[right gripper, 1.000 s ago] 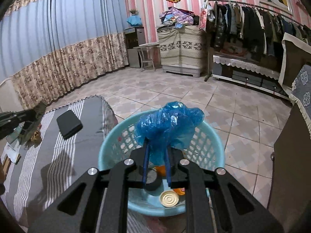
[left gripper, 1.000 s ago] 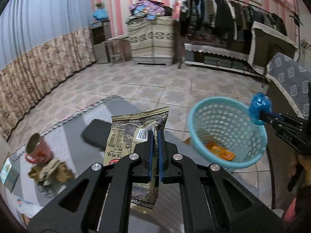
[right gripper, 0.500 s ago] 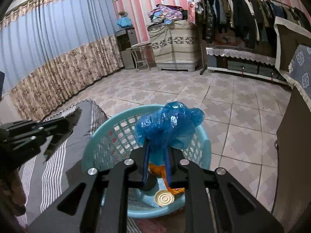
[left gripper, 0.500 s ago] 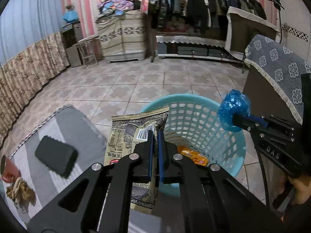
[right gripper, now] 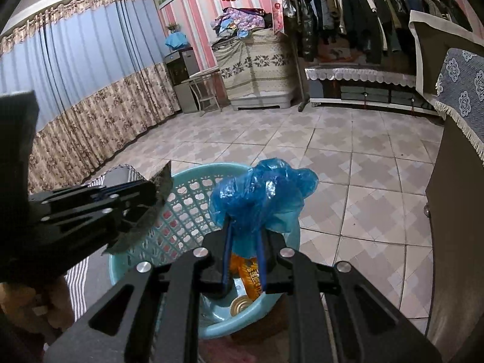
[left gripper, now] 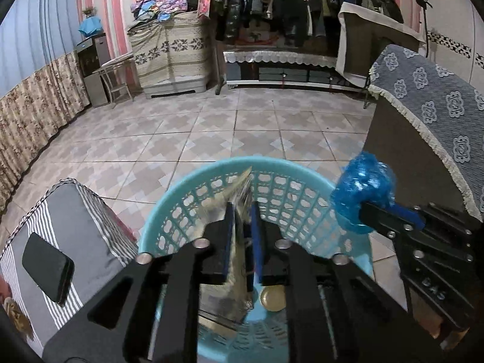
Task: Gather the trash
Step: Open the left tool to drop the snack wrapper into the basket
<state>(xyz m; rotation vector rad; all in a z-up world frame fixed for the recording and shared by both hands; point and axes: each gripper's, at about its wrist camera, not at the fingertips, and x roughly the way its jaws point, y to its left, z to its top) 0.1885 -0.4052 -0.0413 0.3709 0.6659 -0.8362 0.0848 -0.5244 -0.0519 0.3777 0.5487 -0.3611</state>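
A light-blue plastic basket (left gripper: 187, 193) (right gripper: 193, 193) stands on the floor beside the striped table. My left gripper (left gripper: 242, 211) (right gripper: 151, 195) is over the basket, its jaws slightly parted around a tan snack wrapper (left gripper: 239, 190) (right gripper: 151, 211) that now sits edge-on and looks to be slipping down. My right gripper (right gripper: 243, 224) (left gripper: 358, 208) is shut on a crumpled blue plastic bag (right gripper: 260, 196) (left gripper: 363, 181), held above the basket's right rim. Inside the basket lie an orange wrapper (right gripper: 251, 275) and a round metal lid (left gripper: 272, 299) (right gripper: 240, 305).
A grey striped table (left gripper: 45, 220) is at the left with a black case (left gripper: 47, 267) on it. A dark cabinet with a blue patterned cover (left gripper: 429, 121) stands at the right. Tiled floor (left gripper: 211, 127) lies beyond, with a clothes rack (left gripper: 302, 6) at the back.
My left gripper has swung right from the table to over the basket, and the snack wrapper has turned edge-on between loosening jaws. My right gripper keeps holding the blue bag over the basket.
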